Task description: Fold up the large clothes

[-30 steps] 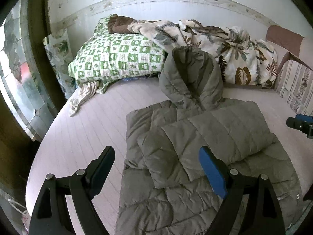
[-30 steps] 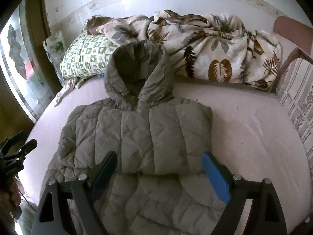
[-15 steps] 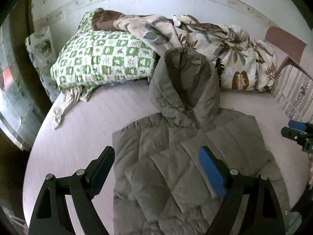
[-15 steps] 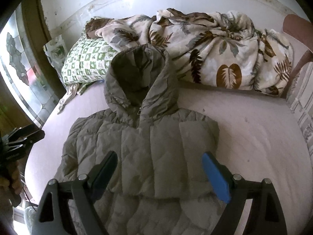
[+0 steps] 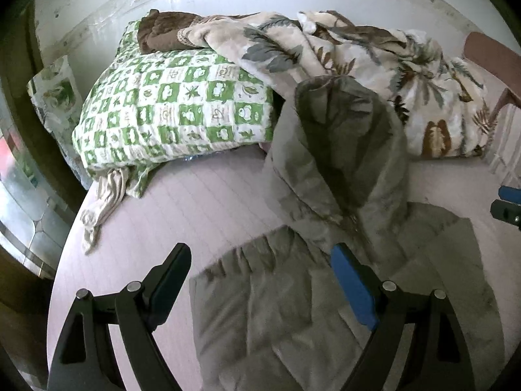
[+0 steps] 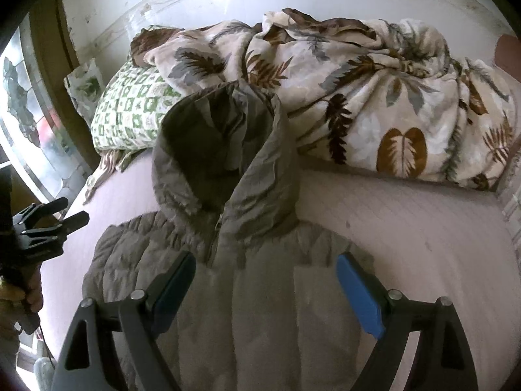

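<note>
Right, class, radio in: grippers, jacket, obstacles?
Left gripper open, empty. Right gripper open, empty. Grey hooded jacket flat on bed, hood touching leaf-print blanket.

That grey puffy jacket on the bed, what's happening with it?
A person is folding it using a handheld gripper in each hand. The grey hooded jacket lies flat on the bed, sleeves already tucked across the front, hood pointing toward the leaf-print blanket. The left gripper and right gripper both hover open above it, holding nothing.
</note>
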